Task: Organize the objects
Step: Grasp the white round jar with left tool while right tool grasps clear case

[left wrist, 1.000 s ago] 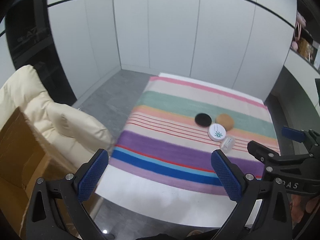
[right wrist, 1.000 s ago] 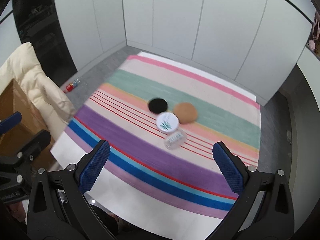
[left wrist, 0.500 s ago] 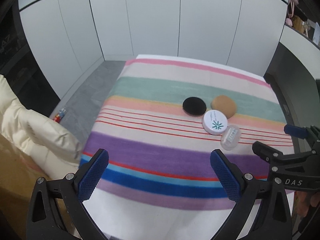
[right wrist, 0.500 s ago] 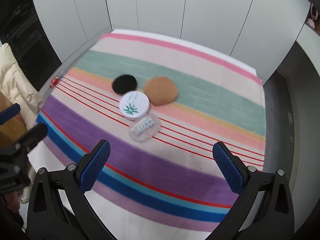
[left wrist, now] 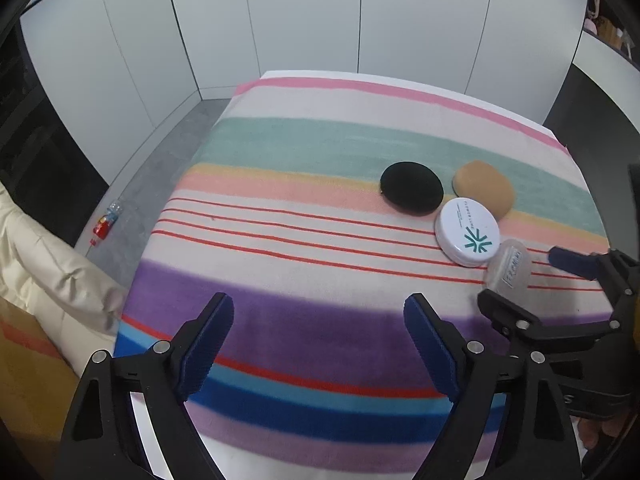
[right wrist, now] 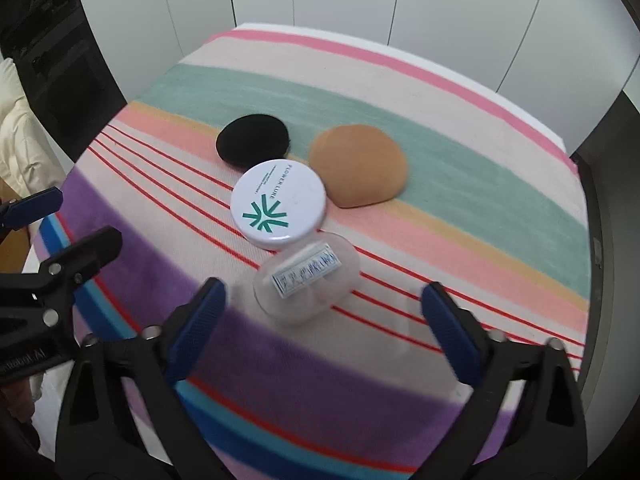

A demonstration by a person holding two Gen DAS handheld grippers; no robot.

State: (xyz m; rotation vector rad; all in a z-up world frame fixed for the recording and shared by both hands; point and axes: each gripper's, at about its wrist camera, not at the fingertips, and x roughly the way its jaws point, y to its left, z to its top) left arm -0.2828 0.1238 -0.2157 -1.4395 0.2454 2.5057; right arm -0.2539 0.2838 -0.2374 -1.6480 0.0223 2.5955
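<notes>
Four small items lie together on the striped cloth [left wrist: 320, 248]: a black round puff [left wrist: 412, 192] [right wrist: 253, 145], a tan sponge puff [left wrist: 483, 187] [right wrist: 358, 166], a white round compact with a green logo [left wrist: 468, 236] [right wrist: 279, 205] and a clear labelled case [left wrist: 509, 270] [right wrist: 306, 282]. My right gripper [right wrist: 324, 294] [left wrist: 528, 280] hovers over the clear case with its jaws closing. The case sits between the fingertips, and the pads stand apart from it. My left gripper [left wrist: 318, 312] [right wrist: 72, 222] is left of the group over the purple stripe, jaws closing on nothing.
White cupboard doors [left wrist: 320, 20] stand behind the table. A cream padded jacket [left wrist: 48, 264] on a brown box lies at the left, off the table's edge. A small bottle [left wrist: 106, 224] lies on the grey floor. A dark counter [right wrist: 608, 152] borders the right side.
Both grippers have come down and forward toward the cloth, so the items look larger and closer. Both pairs of jaws have narrowed. The items have not moved.
</notes>
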